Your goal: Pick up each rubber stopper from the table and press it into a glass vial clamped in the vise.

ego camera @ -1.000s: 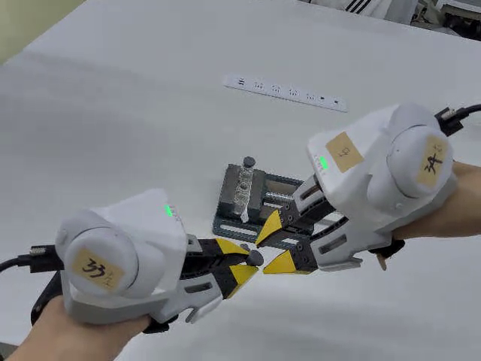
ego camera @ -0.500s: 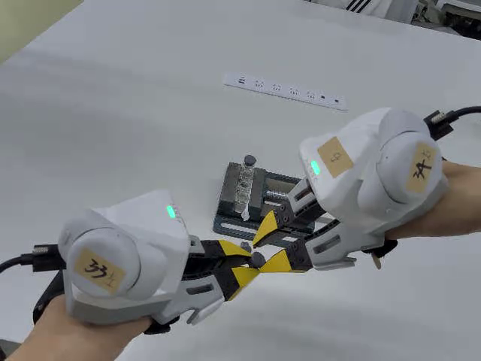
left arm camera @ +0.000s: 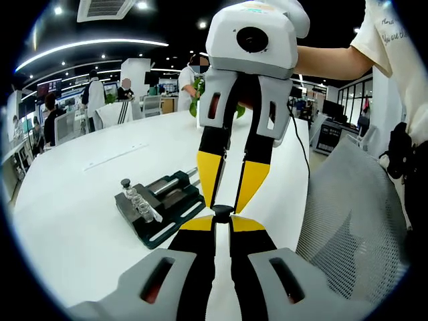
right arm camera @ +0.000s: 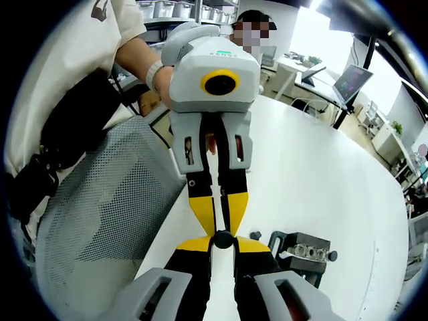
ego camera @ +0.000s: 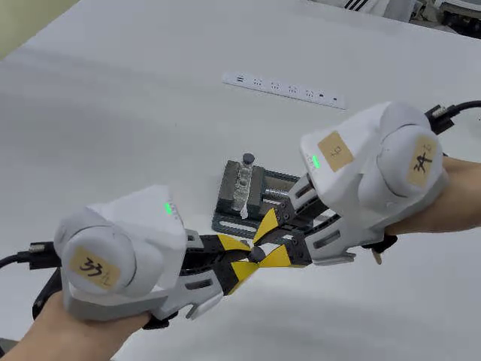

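A small dark rubber stopper (ego camera: pixel 256 254) hangs in the air between the two grippers, which meet tip to tip in front of the vise (ego camera: pixel 225 201). My left gripper (ego camera: pixel 249 260) is shut on the stopper (left arm camera: pixel 222 212). My right gripper (ego camera: pixel 261 251) faces it, open, its yellow jaws spread on either side of the stopper (right arm camera: pixel 223 239). In the vise (left arm camera: pixel 170 207) a clear glass vial (ego camera: pixel 241 185) is clamped, and a dark stopper (ego camera: pixel 248 159) sits in its far end. The vial (left arm camera: pixel 139 200) lies left of the meeting jaws. The vise (right arm camera: pixel 294 246) lies low and to the right.
A white power strip (ego camera: pixel 284 89) lies on the white table (ego camera: pixel 135 113) beyond the vise. A grey mesh chair (left arm camera: pixel 354 207) stands at the table's edge beside the person. Other people stand at benches in the background.
My right gripper has come down and left until its spread jaws bracket the stopper held by my left gripper. The vise and vial have not moved.
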Available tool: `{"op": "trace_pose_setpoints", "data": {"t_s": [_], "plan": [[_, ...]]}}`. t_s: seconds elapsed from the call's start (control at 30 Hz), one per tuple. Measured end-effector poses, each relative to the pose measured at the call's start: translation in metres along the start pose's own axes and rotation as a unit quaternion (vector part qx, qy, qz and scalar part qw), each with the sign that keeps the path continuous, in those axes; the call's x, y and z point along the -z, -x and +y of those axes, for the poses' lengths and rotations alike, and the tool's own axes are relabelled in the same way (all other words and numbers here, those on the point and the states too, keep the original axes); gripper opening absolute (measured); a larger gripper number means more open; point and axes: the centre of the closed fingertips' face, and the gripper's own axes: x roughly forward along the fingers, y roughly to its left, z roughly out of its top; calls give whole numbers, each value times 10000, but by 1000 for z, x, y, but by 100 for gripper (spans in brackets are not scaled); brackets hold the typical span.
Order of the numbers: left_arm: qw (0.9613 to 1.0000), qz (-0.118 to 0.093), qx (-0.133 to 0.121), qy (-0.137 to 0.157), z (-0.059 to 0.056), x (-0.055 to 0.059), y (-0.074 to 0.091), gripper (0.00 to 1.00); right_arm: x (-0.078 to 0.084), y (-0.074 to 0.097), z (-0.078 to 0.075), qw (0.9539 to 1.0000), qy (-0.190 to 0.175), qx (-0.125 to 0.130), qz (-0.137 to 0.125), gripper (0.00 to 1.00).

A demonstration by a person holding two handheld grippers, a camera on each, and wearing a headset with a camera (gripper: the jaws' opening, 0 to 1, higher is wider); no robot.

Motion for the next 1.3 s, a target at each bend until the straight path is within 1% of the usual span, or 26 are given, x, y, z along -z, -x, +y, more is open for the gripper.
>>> {"op": "trace_pose_setpoints", "data": {"t_s": [0.13,0.2,0.33,0.53,0.67,0.87,0.9,0.93,1.0,1.07,1.17,1.2,1.23,1.3], "plan": [[10000,-16,26,-34,-1,1,2,3,0,0,1,10000,-36,-41,-7,7],[9999,4,23,-110,-1,2,2,3,-1,0,2,10000,-59,-65,-15,7],[10000,-18,22,-95,0,2,2,3,-1,1,1,9999,-88,-67,-14,7],[9999,-17,74,-117,-2,2,1,3,0,1,2,9999,-104,-109,4,6],[9999,-31,84,-106,-3,2,0,4,1,0,3,9998,-132,-153,14,6],[9999,-72,67,39,-2,5,-1,4,2,-2,4,9997,-100,-209,23,5],[10000,-63,60,44,-2,6,-1,5,2,-2,4,9997,-101,-211,28,5],[10000,14,51,42,-2,9,-1,5,2,-2,4,9997,-104,-222,27,5],[9999,86,-28,-53,2,13,-1,5,2,-2,2,9997,-125,-221,20,5],[9999,76,-80,28,5,16,1,11,4,-2,-1,9997,-124,-200,53,5],[9995,130,-300,-11,15,20,2,25,8,-3,-4,9997,-137,-184,104,5],[9991,145,-404,21,20,22,4,29,10,-3,-6,9997,-147,-174,126,5],[9988,147,-461,67,23,23,5,35,11,-3,-7,9997,-140,-157,139,5],[9977,159,-655,82,33,26,8,45,14,-3,-11,9996,-143,-134,191,5]]}}
